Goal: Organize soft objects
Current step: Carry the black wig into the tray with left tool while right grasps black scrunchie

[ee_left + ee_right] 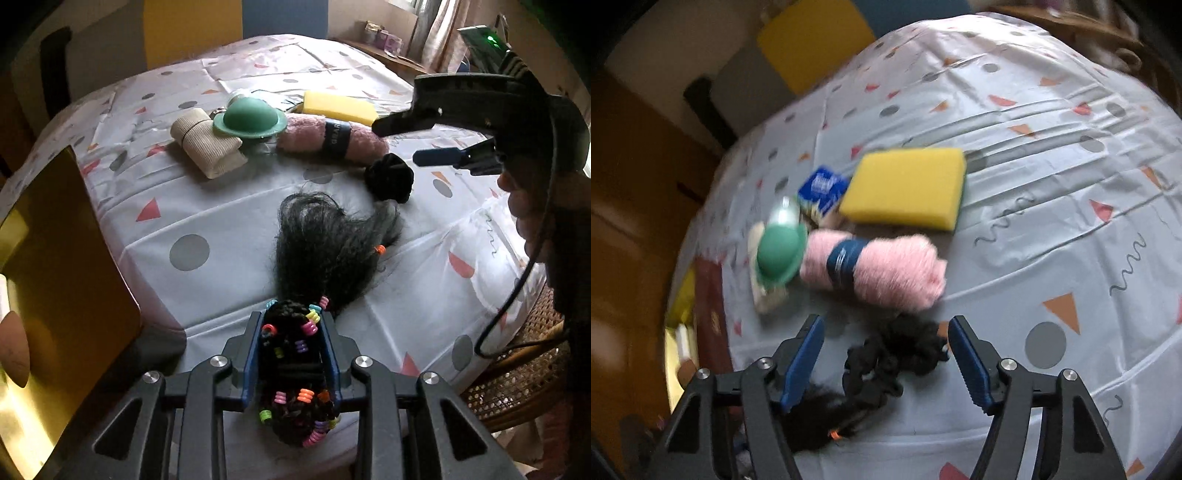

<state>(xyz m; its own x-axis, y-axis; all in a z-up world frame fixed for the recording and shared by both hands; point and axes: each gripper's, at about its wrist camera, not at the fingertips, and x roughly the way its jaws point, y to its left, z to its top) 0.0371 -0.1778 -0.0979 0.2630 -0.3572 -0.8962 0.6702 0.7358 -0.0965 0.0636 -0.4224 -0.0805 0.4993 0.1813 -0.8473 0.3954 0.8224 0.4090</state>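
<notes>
My left gripper (291, 321) is shut on a black braided hairpiece (295, 354) strung with coloured beads; its loose hair end (325, 240) fans out on the tablecloth ahead. My right gripper (886, 325) hovers low over a black scrunchie (897, 354), which lies between the open blue pads (805, 354) with gaps on both sides. In the left wrist view the right gripper (415, 142) hangs just above and right of the scrunchie (388, 177). Part of the hair end (820, 417) shows under the right gripper's left finger.
Behind the scrunchie lie a pink fluffy roll with a dark band (882, 269), a yellow sponge (908, 188), a green hat-shaped piece (779, 251), a beige rolled bandage (207, 144) and a blue packet (822, 188). A shiny gold box (55, 277) stands left; a wicker chair (517, 380) stands right.
</notes>
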